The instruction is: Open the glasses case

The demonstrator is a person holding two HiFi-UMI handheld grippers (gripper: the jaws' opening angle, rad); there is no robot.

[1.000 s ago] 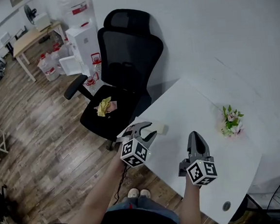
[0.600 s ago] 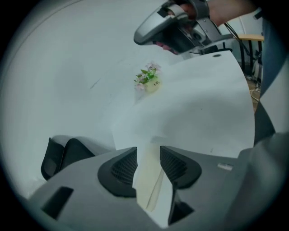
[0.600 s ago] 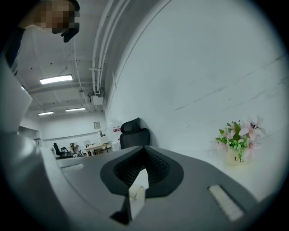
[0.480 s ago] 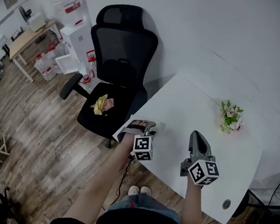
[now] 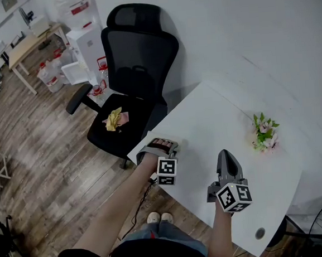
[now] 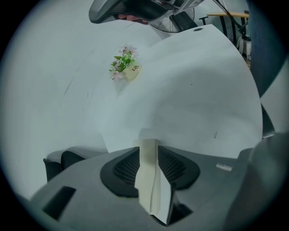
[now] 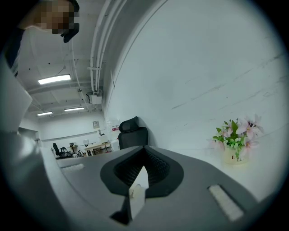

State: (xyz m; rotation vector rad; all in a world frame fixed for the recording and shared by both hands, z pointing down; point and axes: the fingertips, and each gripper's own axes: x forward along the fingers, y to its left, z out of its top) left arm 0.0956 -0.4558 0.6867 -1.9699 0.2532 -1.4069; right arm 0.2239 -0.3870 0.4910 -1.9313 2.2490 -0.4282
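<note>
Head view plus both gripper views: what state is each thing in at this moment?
left gripper: jaws have just been closing; now clamped on the glasses case.
right gripper: jaws together, nothing held.
glasses case: in the left gripper at the table corner, looks unopened.
flower pot: upright on the table.
office chair: nobody seated, yellow wad on its seat.

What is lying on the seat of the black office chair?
A crumpled yellow thing lies on the seat with something pink against it; the patch of seat beneath them is covered.
</note>
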